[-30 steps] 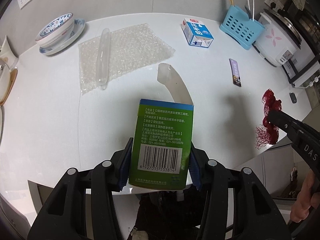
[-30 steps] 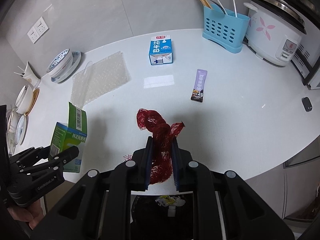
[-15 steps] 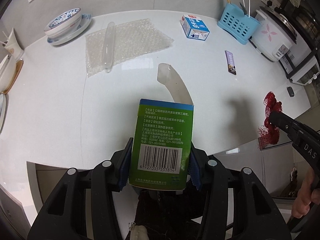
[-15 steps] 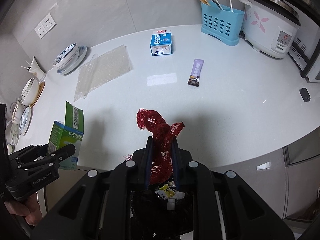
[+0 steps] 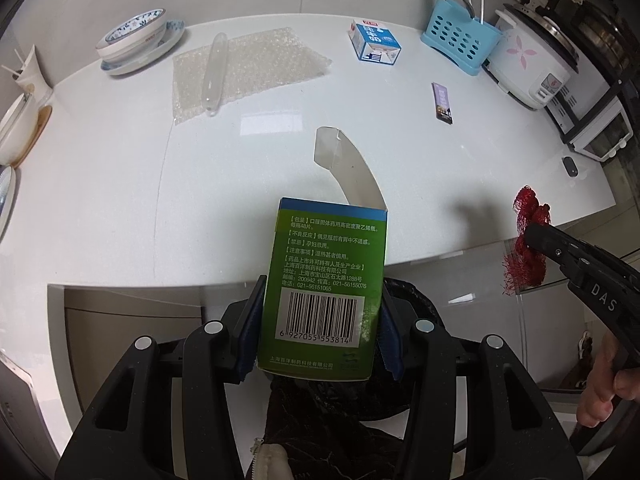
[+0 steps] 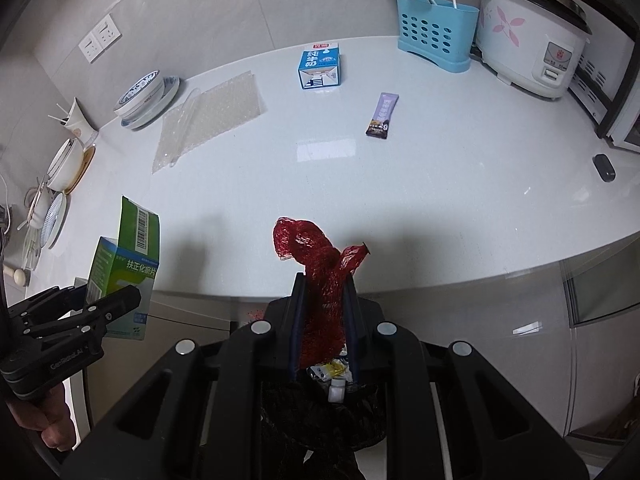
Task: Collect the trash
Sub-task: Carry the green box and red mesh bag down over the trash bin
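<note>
Our left gripper (image 5: 320, 332) pinches the green medicine box (image 5: 326, 284) between its pads, the open flap pointing toward 12 o'clock above the white counter (image 5: 120, 200) edge. Our right gripper (image 6: 324, 320) is clamped on the red mesh bag (image 6: 320, 280), which bunches upward; a black trash bag (image 6: 320, 412) lies at 6 o'clock beneath it.

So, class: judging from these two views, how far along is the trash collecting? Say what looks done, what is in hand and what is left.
Done: some scraps already lie in the black bin below the counter edge. In hand: the left gripper holds a green box and the right gripper a red net, both over the bin, not yet dropped. Left on the counter: bubble wrap, milk carton, purple sachet.
</note>
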`<move>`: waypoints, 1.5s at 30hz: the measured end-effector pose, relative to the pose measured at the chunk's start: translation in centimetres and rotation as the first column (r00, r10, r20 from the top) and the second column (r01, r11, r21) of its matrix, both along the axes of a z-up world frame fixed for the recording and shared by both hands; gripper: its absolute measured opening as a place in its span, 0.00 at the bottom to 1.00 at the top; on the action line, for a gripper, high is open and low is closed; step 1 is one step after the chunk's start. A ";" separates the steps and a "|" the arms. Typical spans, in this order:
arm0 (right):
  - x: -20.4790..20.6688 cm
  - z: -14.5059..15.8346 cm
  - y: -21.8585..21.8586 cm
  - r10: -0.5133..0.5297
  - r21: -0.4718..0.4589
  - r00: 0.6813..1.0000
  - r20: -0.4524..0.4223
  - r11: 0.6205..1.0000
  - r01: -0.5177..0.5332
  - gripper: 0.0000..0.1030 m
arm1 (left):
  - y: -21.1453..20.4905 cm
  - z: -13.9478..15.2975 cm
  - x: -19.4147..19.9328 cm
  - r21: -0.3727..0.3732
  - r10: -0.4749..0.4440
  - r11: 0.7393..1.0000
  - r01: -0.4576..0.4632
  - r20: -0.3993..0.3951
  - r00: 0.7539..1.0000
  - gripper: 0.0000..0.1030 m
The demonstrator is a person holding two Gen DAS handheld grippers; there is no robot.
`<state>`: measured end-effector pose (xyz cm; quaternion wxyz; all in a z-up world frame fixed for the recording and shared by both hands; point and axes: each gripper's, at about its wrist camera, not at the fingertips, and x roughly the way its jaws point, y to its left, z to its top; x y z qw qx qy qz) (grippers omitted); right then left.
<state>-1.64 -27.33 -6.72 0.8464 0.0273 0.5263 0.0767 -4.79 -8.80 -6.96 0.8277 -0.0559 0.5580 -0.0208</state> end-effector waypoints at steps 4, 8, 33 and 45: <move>-1.0 -0.3 -0.5 0.005 0.002 1.000 -0.003 1.000 -0.005 0.16 | -0.4 -0.2 -0.8 -0.008 -0.002 1.000 0.002 -0.002 1.000 0.46; -2.3 -0.6 -1.1 0.011 0.006 1.000 -0.003 1.000 -0.011 0.16 | -1.4 -0.3 -2.4 -0.014 -0.006 1.000 0.006 0.001 1.000 0.46; -8.9 -9.3 -5.2 0.035 -0.020 0.994 -0.107 0.999 -0.037 0.16 | -6.4 -10.6 -7.4 -0.028 -0.069 0.997 0.066 -0.103 0.992 0.46; -9.5 -12.5 -7.1 0.003 -0.042 0.985 -0.172 0.999 -0.011 0.16 | -9.2 -15.3 -6.7 -0.027 -0.097 0.995 0.094 -0.119 0.988 0.46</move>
